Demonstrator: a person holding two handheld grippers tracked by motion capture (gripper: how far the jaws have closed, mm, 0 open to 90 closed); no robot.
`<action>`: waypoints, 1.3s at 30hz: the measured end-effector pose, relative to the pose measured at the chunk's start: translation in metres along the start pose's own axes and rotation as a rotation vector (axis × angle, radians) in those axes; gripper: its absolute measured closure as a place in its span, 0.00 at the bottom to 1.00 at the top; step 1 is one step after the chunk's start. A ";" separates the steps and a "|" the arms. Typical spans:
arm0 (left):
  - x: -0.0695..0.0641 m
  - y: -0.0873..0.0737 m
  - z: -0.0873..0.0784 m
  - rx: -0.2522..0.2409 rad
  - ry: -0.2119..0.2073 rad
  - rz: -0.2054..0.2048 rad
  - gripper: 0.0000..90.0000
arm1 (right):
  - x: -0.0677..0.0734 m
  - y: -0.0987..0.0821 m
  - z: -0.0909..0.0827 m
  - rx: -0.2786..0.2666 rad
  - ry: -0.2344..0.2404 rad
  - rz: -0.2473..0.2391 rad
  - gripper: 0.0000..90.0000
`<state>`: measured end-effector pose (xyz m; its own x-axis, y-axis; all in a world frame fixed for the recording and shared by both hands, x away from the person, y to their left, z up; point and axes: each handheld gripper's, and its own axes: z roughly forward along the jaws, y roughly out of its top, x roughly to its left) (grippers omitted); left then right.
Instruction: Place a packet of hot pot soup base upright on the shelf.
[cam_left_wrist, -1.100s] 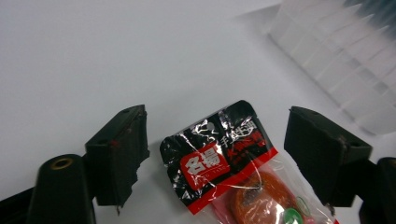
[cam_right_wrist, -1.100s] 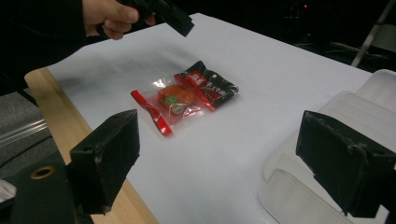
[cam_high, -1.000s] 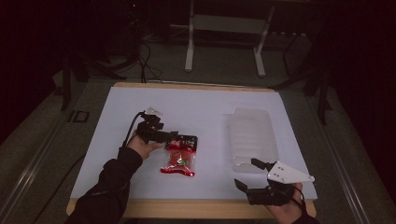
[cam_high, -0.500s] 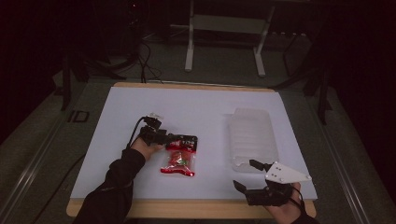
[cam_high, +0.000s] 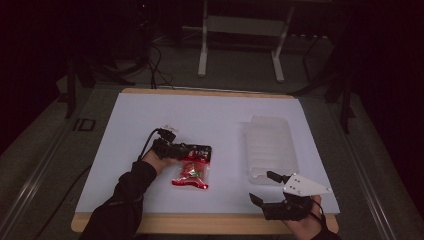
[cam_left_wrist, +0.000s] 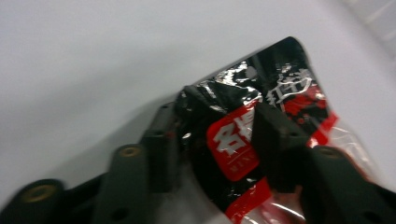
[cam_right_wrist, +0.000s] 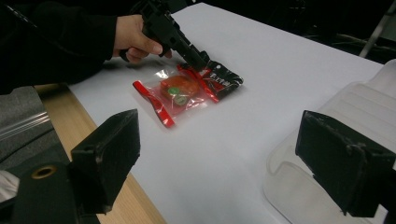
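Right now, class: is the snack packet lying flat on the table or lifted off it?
Lying flat. The packet rests on the white table, its black end between the left gripper's fingers.

**Table and what lies on it**

Rectangular table with a light wooden edge (cam_high: 210, 224), its top covered almost wholly by a white sheet (cam_high: 210, 117). On the sheet, left of the middle: one flat red-and-black plastic snack packet with a clear window (cam_high: 192, 167), lying flat. On the sheet, right side: one shallow translucent plastic tray with ribbed walls (cam_high: 270, 145), standing well apart from the packet, its near end close to the table's front edge.
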<state>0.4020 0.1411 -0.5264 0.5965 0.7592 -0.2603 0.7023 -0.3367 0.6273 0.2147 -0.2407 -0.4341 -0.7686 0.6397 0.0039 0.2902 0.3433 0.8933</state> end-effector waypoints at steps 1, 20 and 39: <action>-0.002 0.000 0.000 0.003 0.022 0.021 0.65 | 0.000 0.000 0.000 0.001 -0.001 -0.001 0.15; -0.040 -0.005 -0.003 0.003 0.165 0.182 1.00 | -0.002 0.000 -0.001 -0.004 -0.018 -0.003 0.16; -0.056 0.006 -0.055 -0.100 0.071 0.199 1.00 | -0.003 0.003 -0.003 0.003 -0.006 0.022 0.16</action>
<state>0.3516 0.1265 -0.4676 0.6877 0.7222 -0.0743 0.5299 -0.4293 0.7314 0.2159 -0.2438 -0.4299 -0.7587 0.6511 0.0204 0.3087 0.3317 0.8914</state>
